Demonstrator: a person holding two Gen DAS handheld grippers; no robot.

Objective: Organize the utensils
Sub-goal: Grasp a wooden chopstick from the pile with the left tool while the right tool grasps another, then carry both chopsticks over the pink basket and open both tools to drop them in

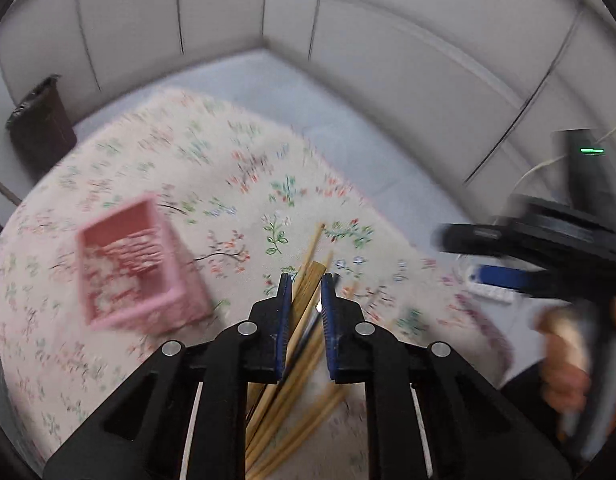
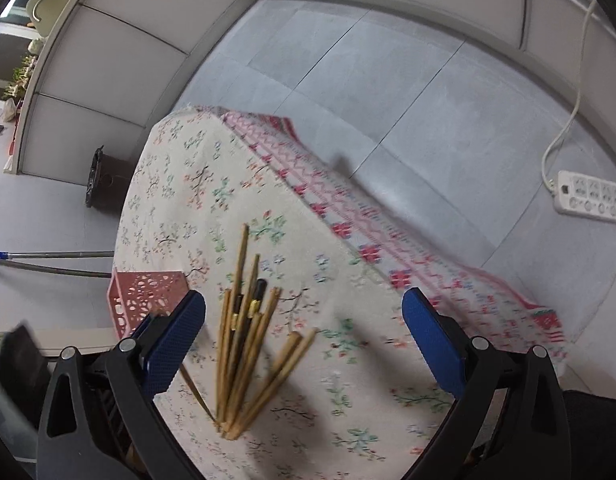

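A bundle of wooden chopsticks [image 1: 304, 320] with one dark pair fans out between the blue pads of my left gripper [image 1: 305, 285], which is closed on it above the floral tablecloth [image 1: 168, 160]. A pink perforated basket [image 1: 132, 264] stands on the cloth to the left. The right wrist view shows the same chopsticks [image 2: 244, 344] standing fanned over the cloth, and the basket [image 2: 148, 292] at the left. My right gripper [image 2: 304, 320] is wide open and empty, to the right of the bundle; it also shows in the left wrist view [image 1: 508, 248].
The table's edges drop off to a grey tiled floor [image 2: 388, 80]. A white power strip [image 2: 592, 196] with its cable lies on the floor at the right. A dark bin [image 1: 40, 128] stands by the white wall panels. Metal poles [image 2: 52, 260] lie at the left.
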